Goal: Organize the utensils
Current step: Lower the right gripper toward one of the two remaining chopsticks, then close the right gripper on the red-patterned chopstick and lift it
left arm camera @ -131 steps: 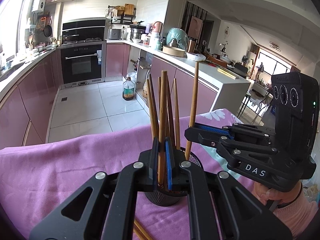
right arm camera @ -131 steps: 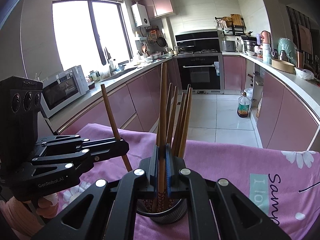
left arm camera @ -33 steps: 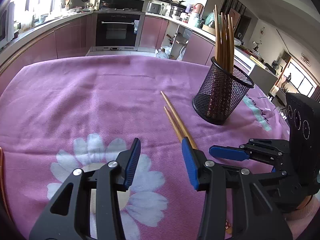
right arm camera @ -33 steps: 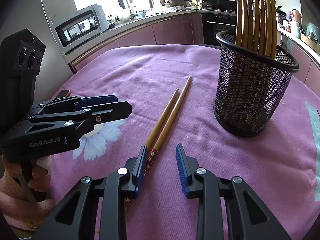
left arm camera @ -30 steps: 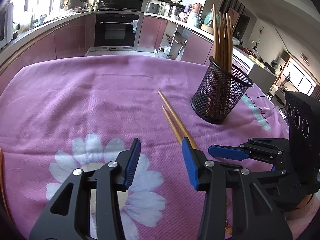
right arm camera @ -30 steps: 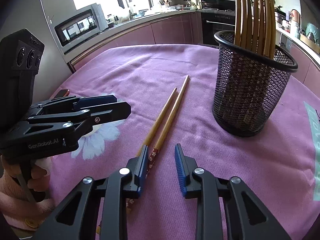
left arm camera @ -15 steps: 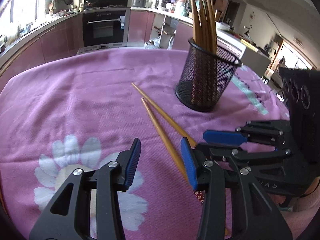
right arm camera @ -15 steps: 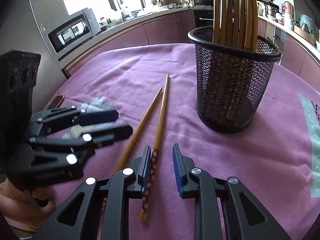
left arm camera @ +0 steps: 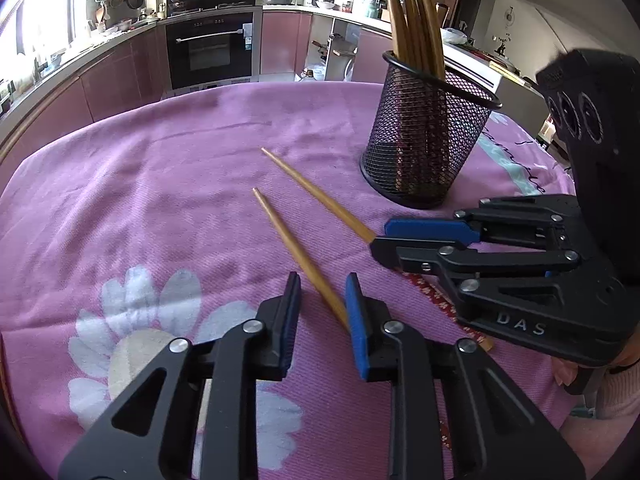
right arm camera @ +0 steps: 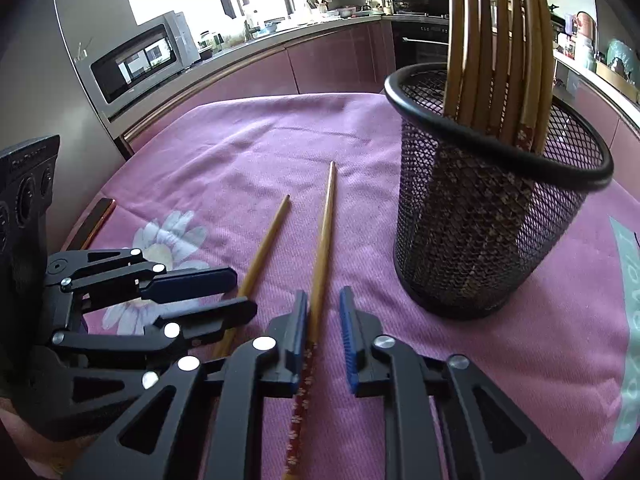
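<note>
From the left wrist, the left gripper (left arm camera: pixel 323 312) straddles one loose chopstick (left arm camera: pixel 298 254), jaws narrowing, its right pad touching the shaft; the mesh holder (left arm camera: pixel 428 136) stands at two o'clock. From the right wrist, the right gripper (right arm camera: pixel 324 334) is nearly shut around the second chopstick (right arm camera: pixel 320 264), a sliver of gap on the right pad; holder at two o'clock. Both sticks look light, stiff, smooth and prone to rolling: pinch near the thick patterned end.

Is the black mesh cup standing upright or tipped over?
Upright: the mesh cup sits on its base on the pink tablecloth, chopsticks standing inside.
</note>
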Demonstrator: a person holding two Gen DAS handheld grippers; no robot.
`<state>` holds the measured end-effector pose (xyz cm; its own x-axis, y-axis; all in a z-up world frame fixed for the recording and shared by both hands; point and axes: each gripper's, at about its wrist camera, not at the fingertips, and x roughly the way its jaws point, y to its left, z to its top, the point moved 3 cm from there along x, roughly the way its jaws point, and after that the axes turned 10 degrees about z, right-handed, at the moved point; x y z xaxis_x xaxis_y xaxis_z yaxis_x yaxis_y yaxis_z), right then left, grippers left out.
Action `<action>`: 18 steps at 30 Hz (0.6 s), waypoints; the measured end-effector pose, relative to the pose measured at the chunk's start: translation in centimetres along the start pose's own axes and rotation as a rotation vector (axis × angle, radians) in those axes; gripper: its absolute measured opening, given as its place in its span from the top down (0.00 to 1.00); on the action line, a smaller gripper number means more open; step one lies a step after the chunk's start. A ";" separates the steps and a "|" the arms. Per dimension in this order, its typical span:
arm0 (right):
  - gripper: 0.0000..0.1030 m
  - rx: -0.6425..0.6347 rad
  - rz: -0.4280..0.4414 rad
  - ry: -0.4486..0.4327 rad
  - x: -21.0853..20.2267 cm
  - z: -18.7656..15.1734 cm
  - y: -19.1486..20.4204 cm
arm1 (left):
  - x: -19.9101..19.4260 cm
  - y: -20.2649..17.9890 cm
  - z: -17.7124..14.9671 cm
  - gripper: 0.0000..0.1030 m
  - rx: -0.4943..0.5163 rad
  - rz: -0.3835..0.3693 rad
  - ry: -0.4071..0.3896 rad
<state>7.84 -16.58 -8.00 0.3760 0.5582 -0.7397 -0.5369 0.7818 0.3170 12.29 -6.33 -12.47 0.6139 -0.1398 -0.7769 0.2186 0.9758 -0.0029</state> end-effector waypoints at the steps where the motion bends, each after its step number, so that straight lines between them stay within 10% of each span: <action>1: 0.94 0.007 0.005 0.001 -0.1 -0.2 -0.2 | 0.0 0.1 0.0 0.79 -0.003 -0.001 0.000; 14: 0.94 0.051 0.021 0.008 -2.7 -3.3 0.1 | -0.2 0.4 -0.3 0.86 -0.022 -0.023 0.004; 18: 0.81 0.017 -0.014 0.007 -2.3 -2.6 0.5 | -0.1 0.3 -0.2 0.86 -0.020 -0.013 0.007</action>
<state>4.78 -18.19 -7.70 0.3777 0.5451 -0.7485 -0.5189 0.7941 0.3164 12.16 -5.95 -12.54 0.6055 -0.1510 -0.7814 0.2112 0.9771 -0.0251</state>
